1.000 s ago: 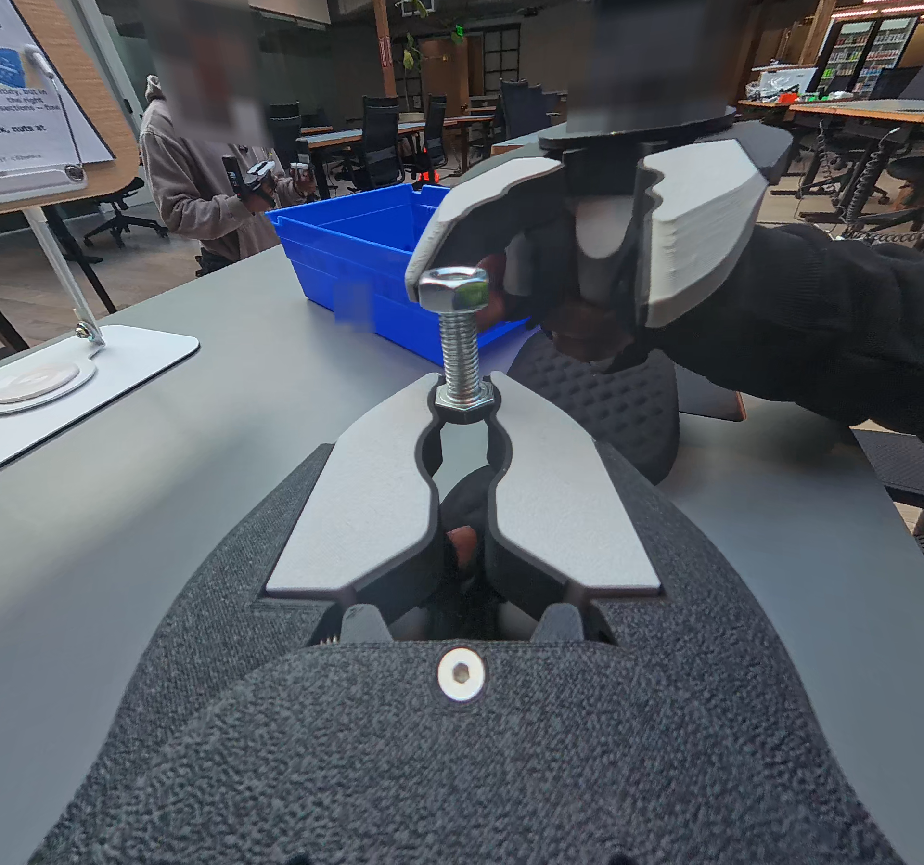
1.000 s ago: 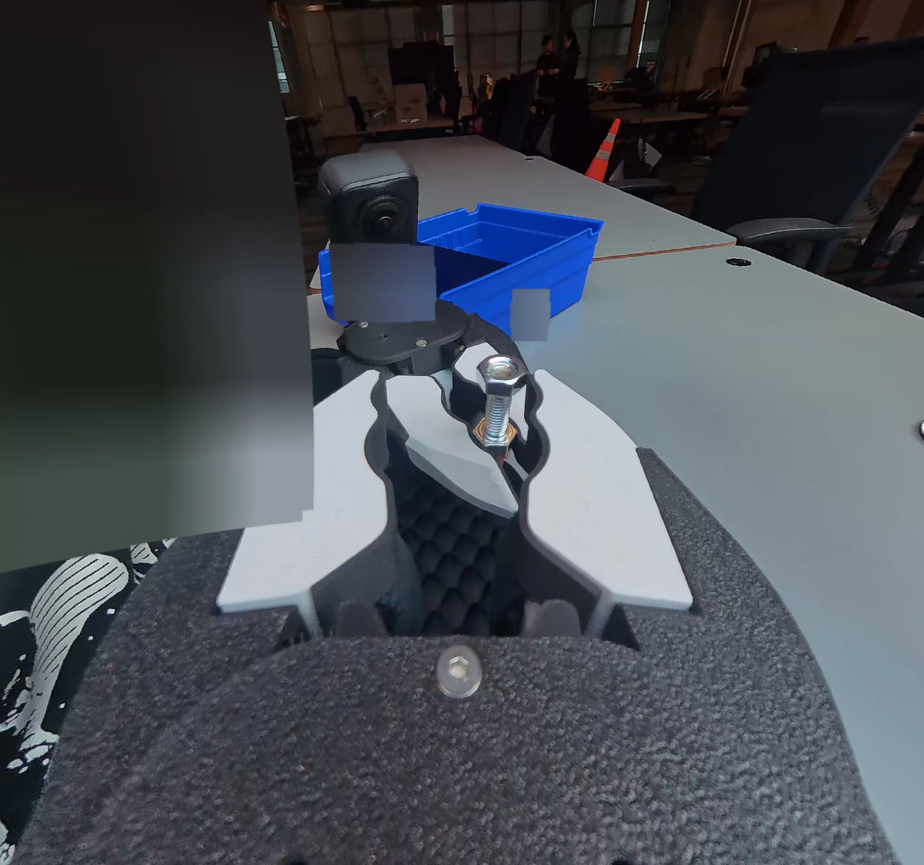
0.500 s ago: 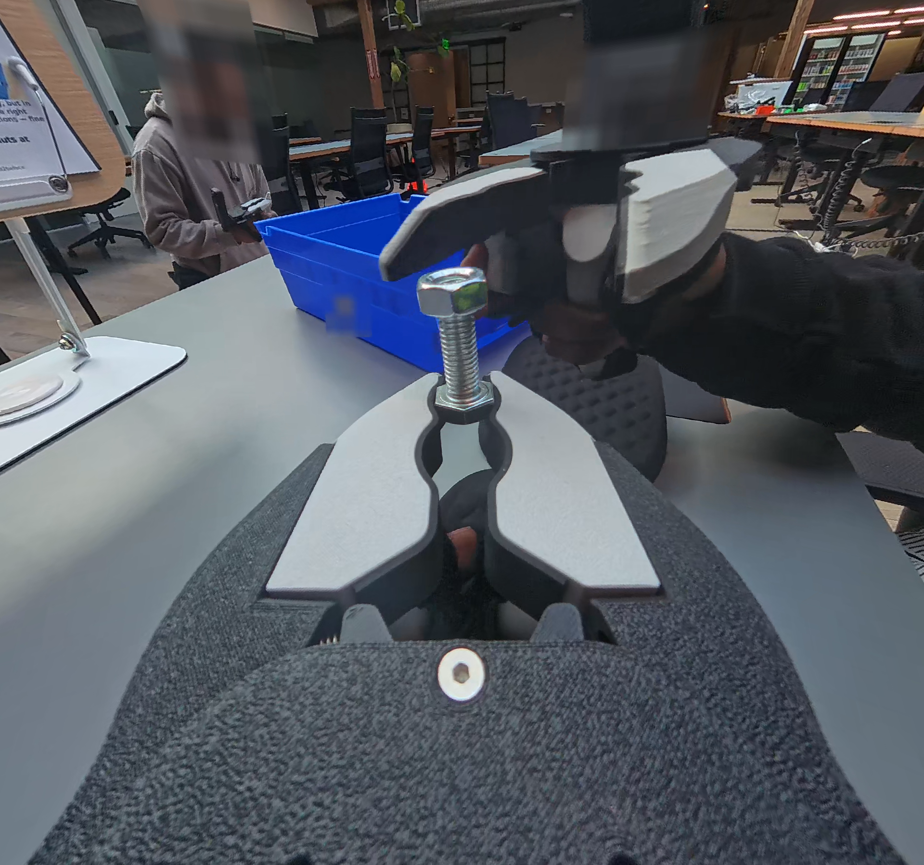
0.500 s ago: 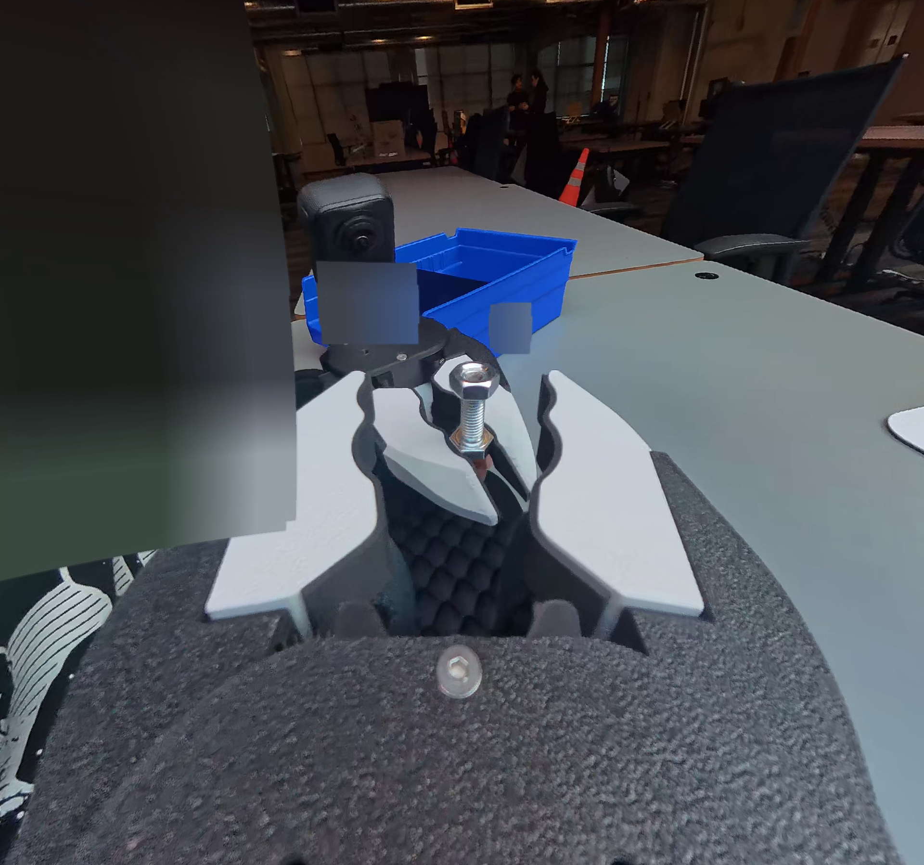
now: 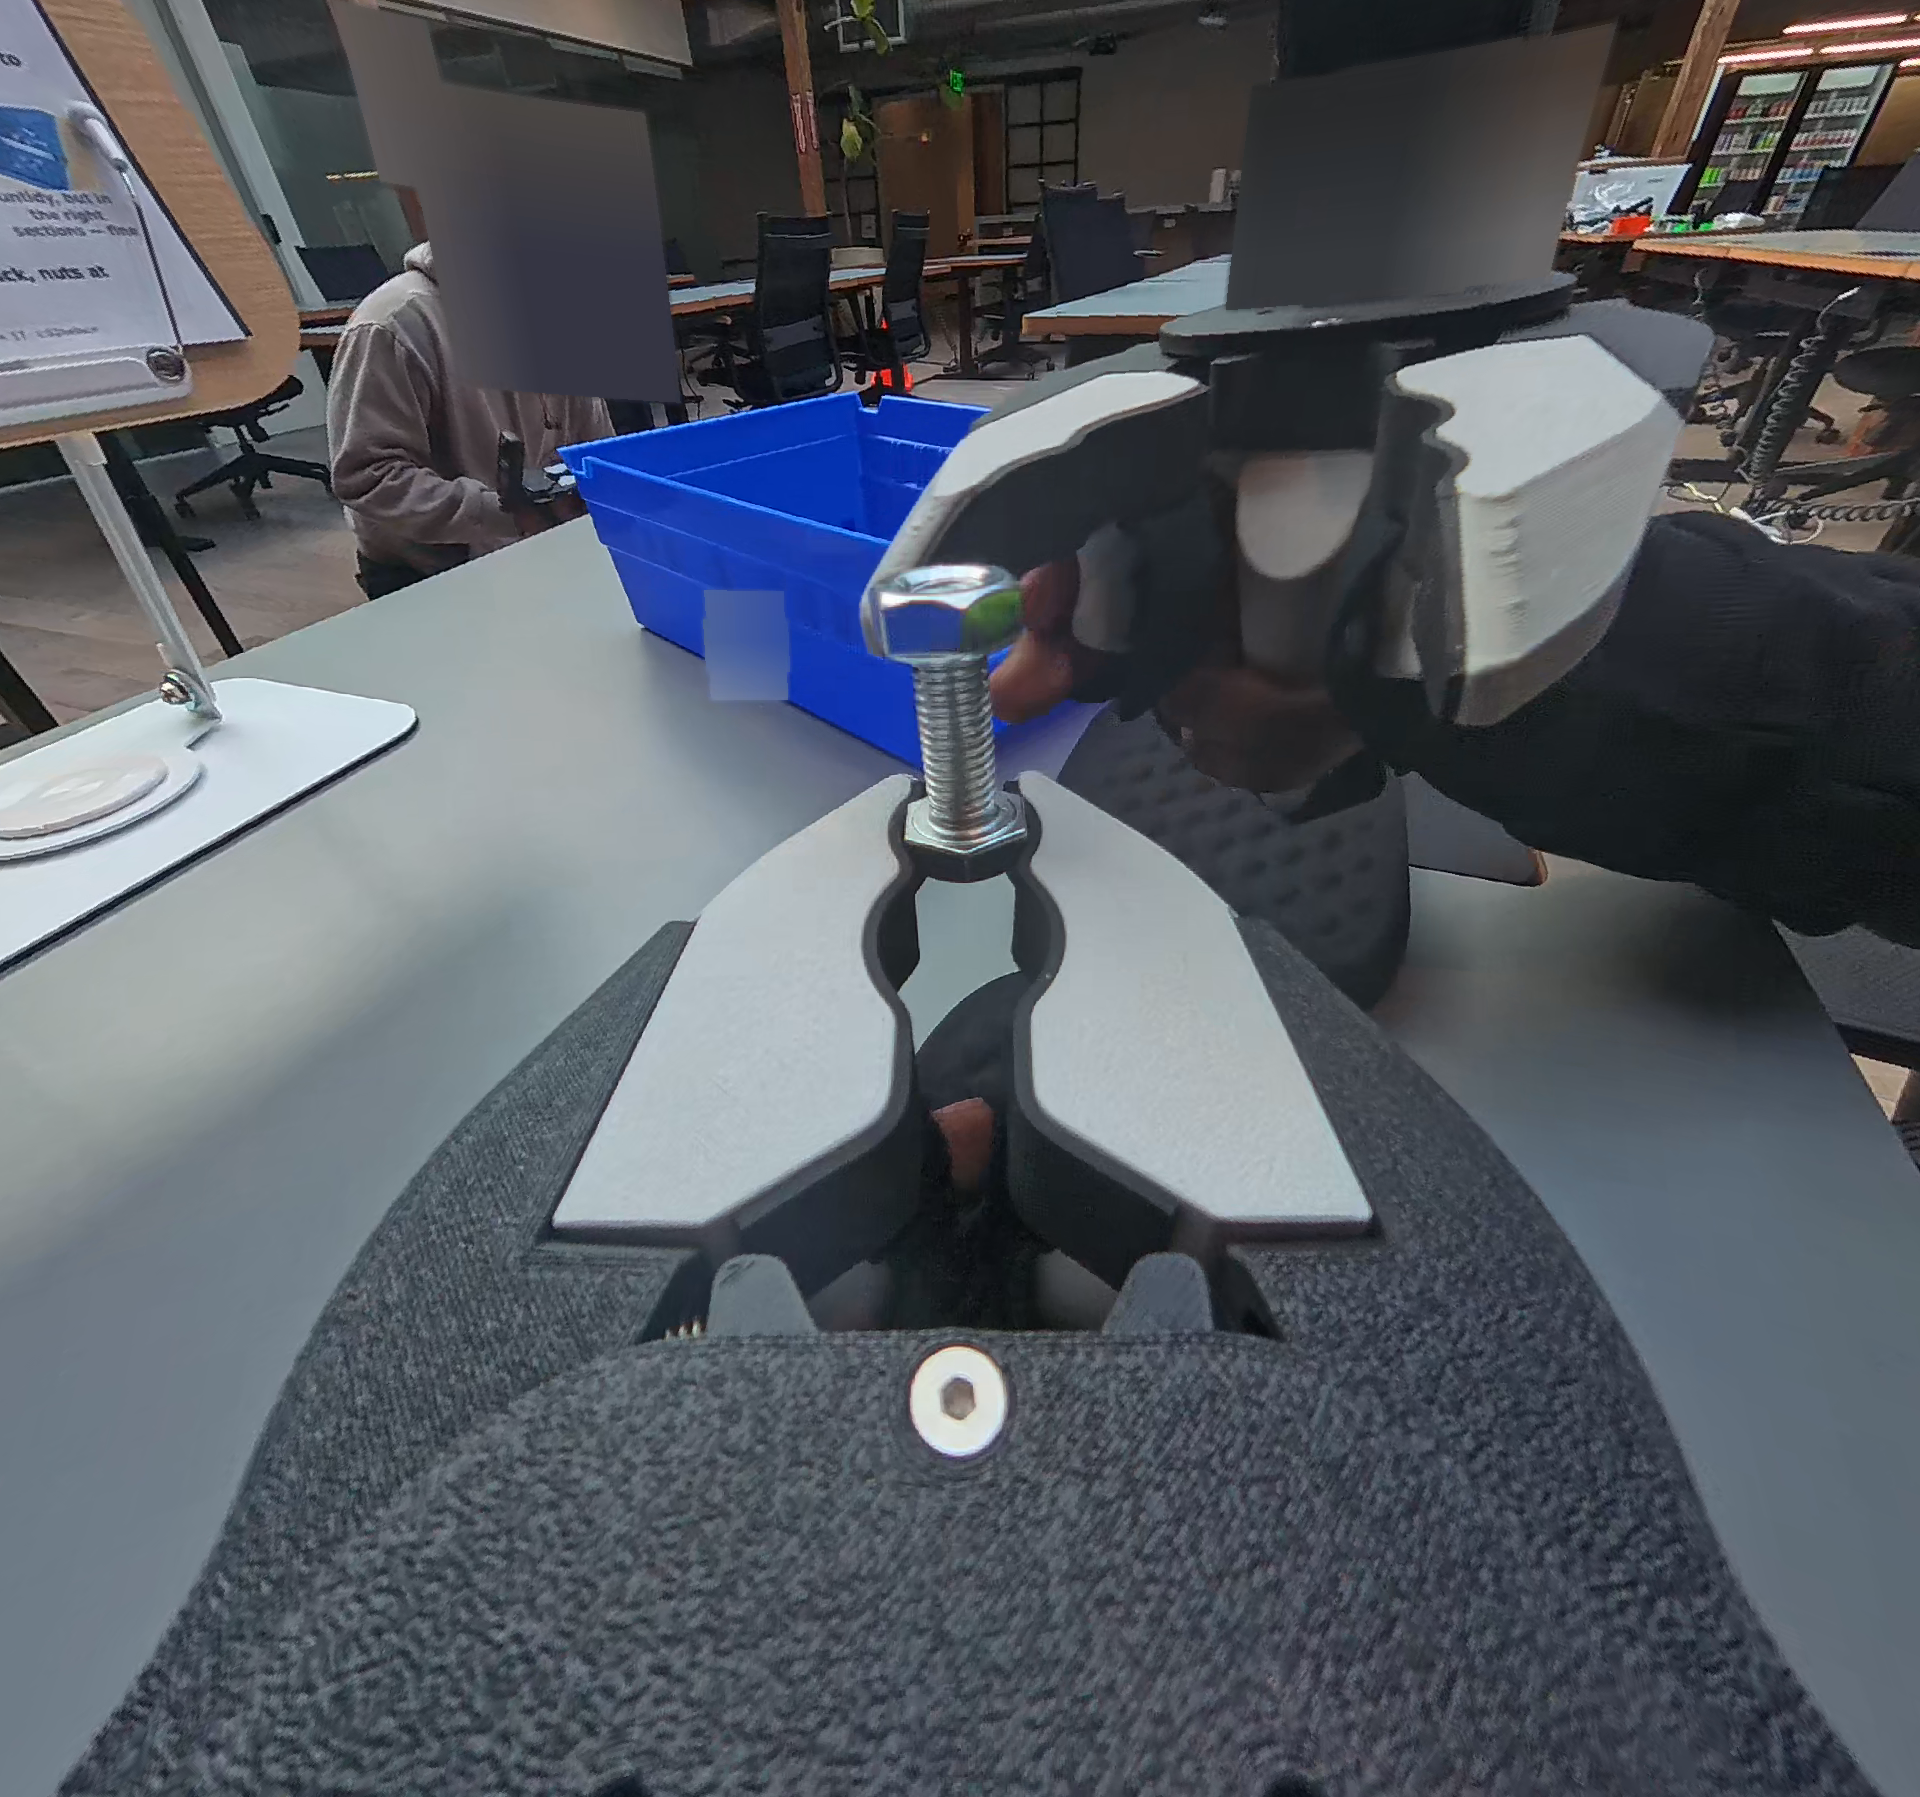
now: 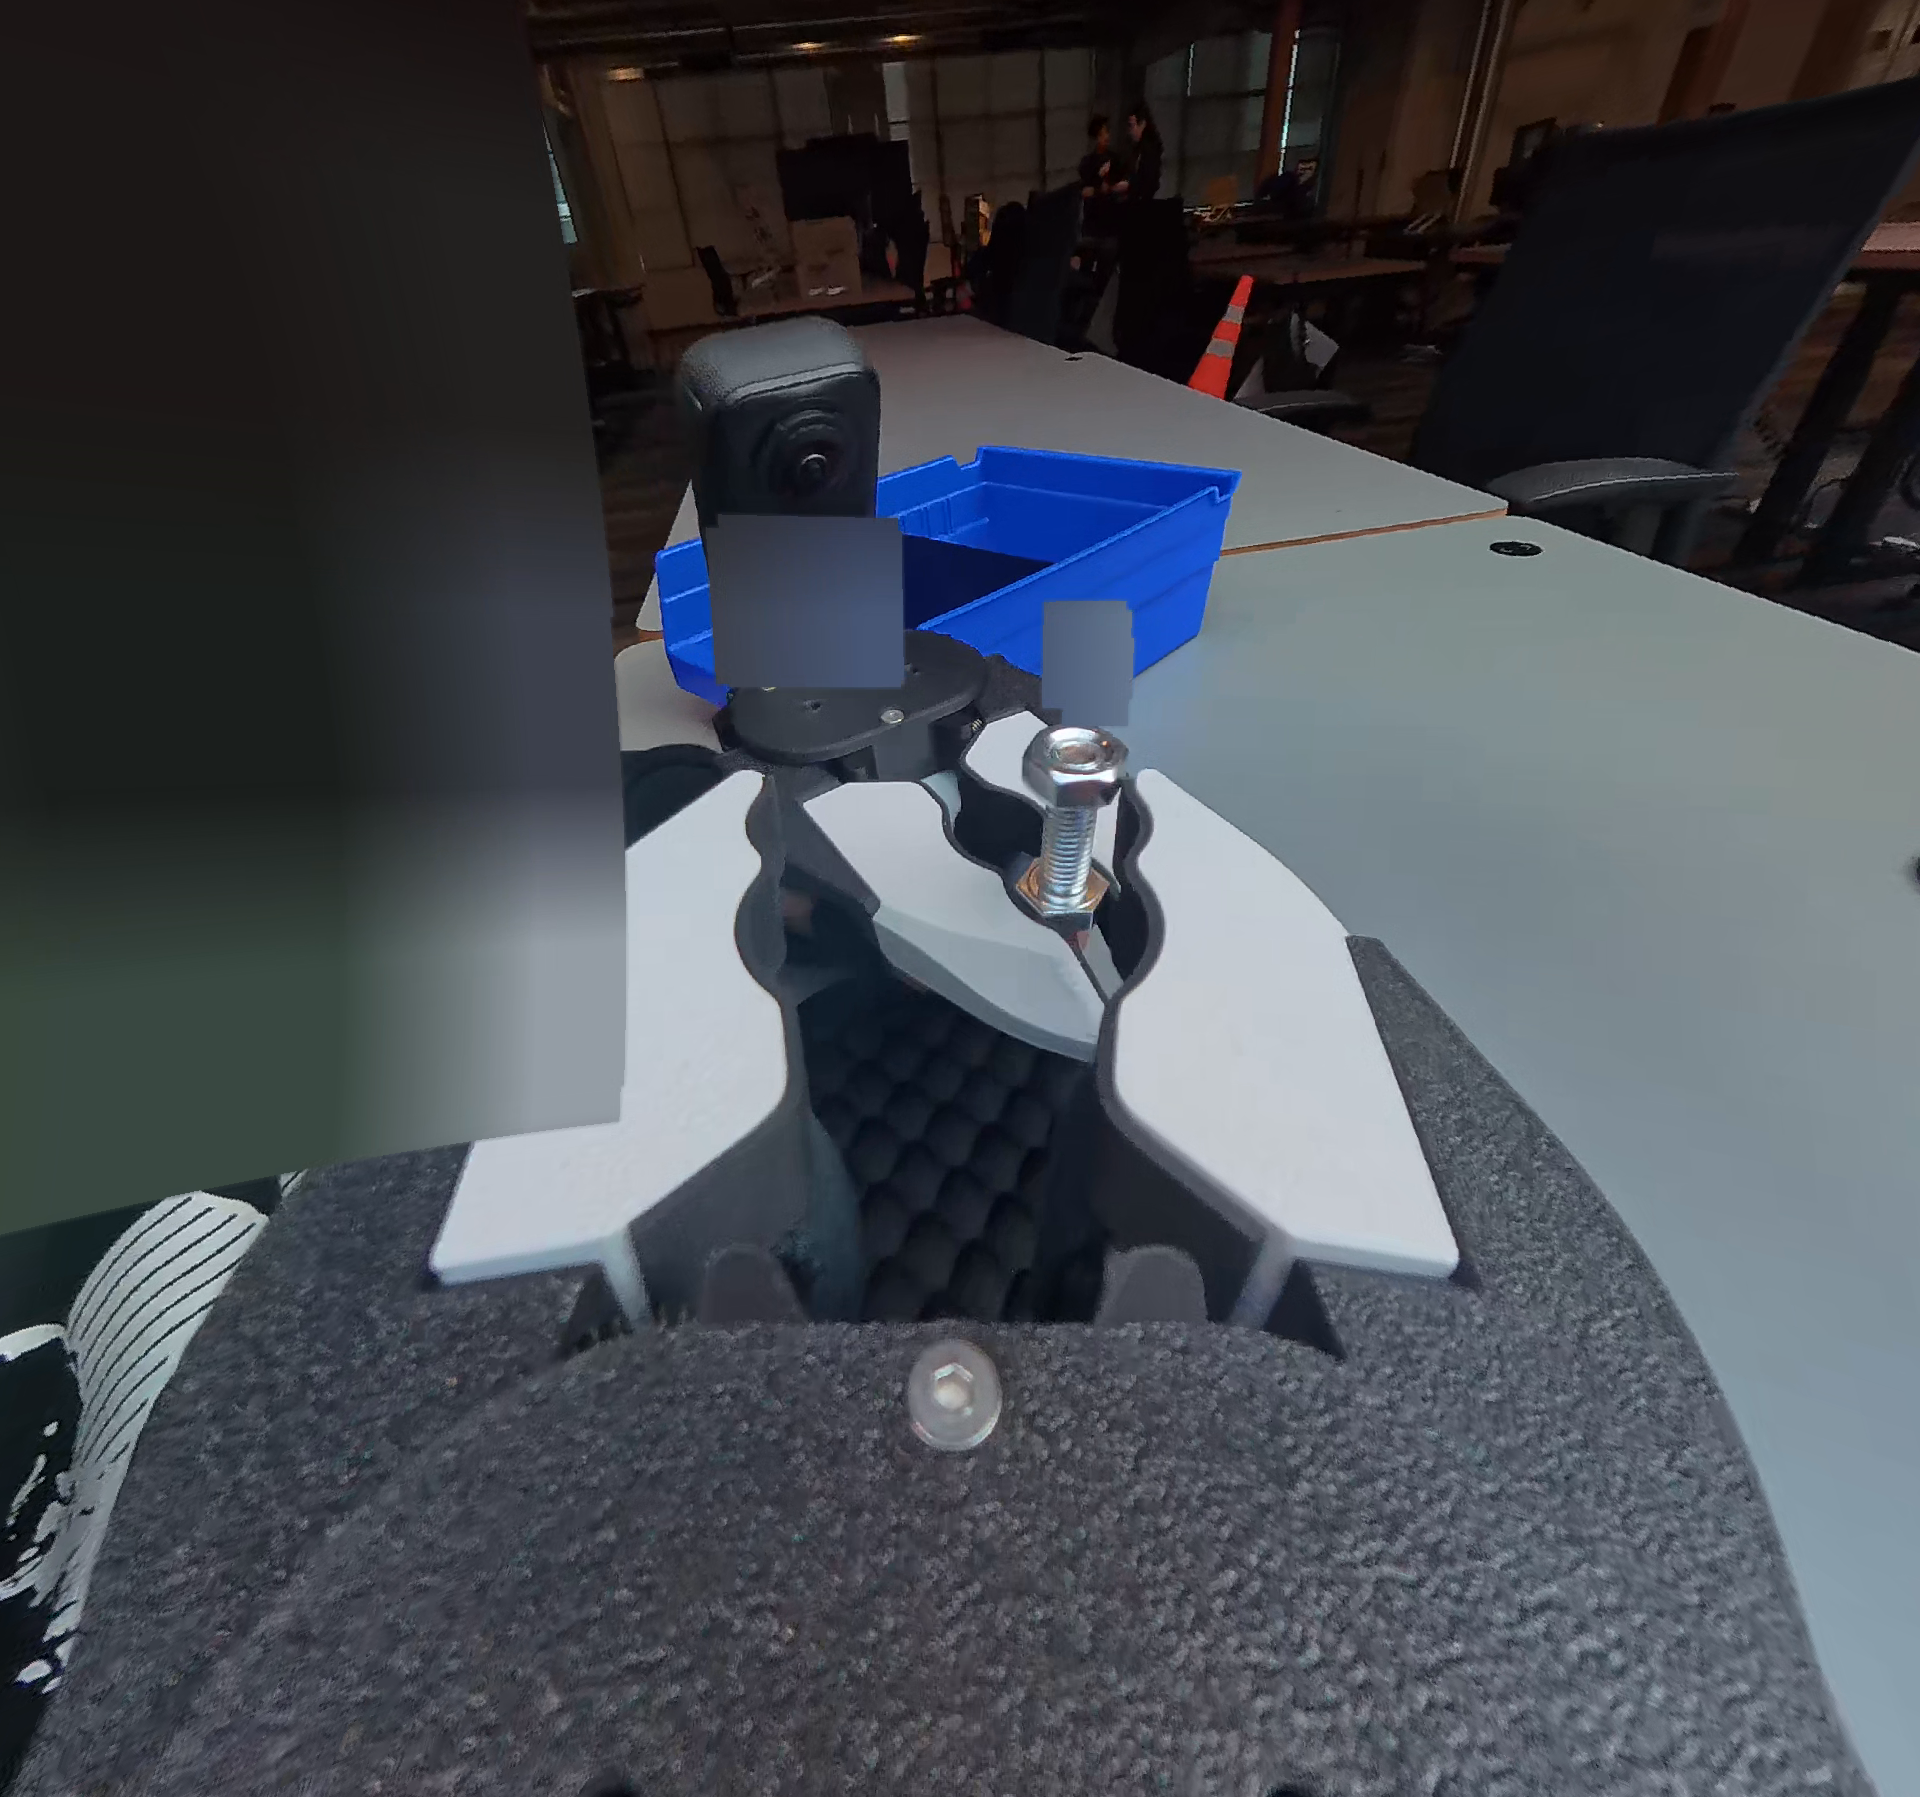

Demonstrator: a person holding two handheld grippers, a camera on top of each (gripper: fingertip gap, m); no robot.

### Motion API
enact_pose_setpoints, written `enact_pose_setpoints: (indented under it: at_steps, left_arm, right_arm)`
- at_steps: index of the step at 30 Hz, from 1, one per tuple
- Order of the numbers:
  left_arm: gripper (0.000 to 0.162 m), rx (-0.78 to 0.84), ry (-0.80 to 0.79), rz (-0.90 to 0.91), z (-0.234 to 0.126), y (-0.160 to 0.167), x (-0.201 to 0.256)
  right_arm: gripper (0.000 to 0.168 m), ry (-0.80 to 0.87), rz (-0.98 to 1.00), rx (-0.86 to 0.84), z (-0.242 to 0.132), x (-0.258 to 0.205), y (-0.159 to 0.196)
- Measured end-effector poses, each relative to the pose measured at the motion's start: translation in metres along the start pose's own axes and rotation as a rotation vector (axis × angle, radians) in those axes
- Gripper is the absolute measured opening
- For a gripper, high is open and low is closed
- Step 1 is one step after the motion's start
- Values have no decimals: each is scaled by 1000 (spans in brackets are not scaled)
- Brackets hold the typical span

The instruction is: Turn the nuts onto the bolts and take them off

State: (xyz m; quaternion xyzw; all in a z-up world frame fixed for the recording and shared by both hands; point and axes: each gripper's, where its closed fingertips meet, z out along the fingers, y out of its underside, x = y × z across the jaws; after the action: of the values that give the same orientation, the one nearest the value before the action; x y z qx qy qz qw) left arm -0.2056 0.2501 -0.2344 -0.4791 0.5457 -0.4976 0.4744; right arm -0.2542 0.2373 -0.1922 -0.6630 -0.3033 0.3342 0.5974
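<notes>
Two grippers meet over the grey worktop [image 5: 436,916]. My left gripper [image 5: 966,817] has its fingertips pinched tight on the nut [image 5: 966,831] at the low end of the bolt [image 5: 954,739], which stands upright with its hex head on top. My right gripper [image 6: 940,797] has its jaws spread wide with nothing held; in its own view the bolt [image 6: 1070,833] stands just inside the right finger [image 6: 1226,968], and whether that finger touches the bolt's head I cannot tell. In the left wrist view the right gripper [image 5: 1195,500] hangs at the bolt's far right, one grey finger [image 5: 1039,459] reaching over and beyond the hex head. My gloved hand [image 5: 1714,708] holds it. Beyond the bolt a blue bin [image 5: 727,521] sits on the worktop, and at the far left stands a white stand [image 5: 239,750] bearing a board.
</notes>
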Motion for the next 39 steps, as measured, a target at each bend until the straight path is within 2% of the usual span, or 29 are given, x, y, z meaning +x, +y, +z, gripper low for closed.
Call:
enact_pose_setpoints:
  at_steps: [2,4,6,8,12,15,21,29,31,32,34,36,39]
  left_arm:
    - [13,2,-2,1,0,0,0]
    - [13,0,-3,-1,0,0,-1]
    - [13,2,-1,-1,0,0,0]
    - [13,3,1,1,0,-1,1]
    - [13,8,17,7,1,-1,4]
    - [13,4,25,8,1,0,6]
    - [13,-2,23,7,2,1,5]
    - [14,8,0,2,0,-2,0]
    - [14,11,0,1,0,-2,0]
    - [14,12,-1,0,0,-2,0]
    - [14,9,-4,-3,0,-2,-1]
    - [14,10,-1,-1,0,-2,0]
    - [13,10,3,0,0,-2,1]
  right_arm:
    - [52,11,-4,6,-7,-2,1]
    - [31,-14,-18,26,-15,-9,-1]
    - [27,9,-31,50,-20,-7,-4]
    - [30,43,-37,70,-22,0,-7]
    - [59,48,0,73,-8,11,-7]
    - [64,0,-7,49,9,9,-4]
    - [61,-50,-38,3,25,1,-2]
    - [55,19,-9,31,1,3,-2]
    - [46,24,-11,40,-7,0,-2]
    - [34,5,-17,47,-10,-5,-2]
    - [23,-8,-29,62,-16,-10,-4]
    - [23,21,-42,62,-19,-6,-4]
    - [34,43,-31,80,-17,3,-6]
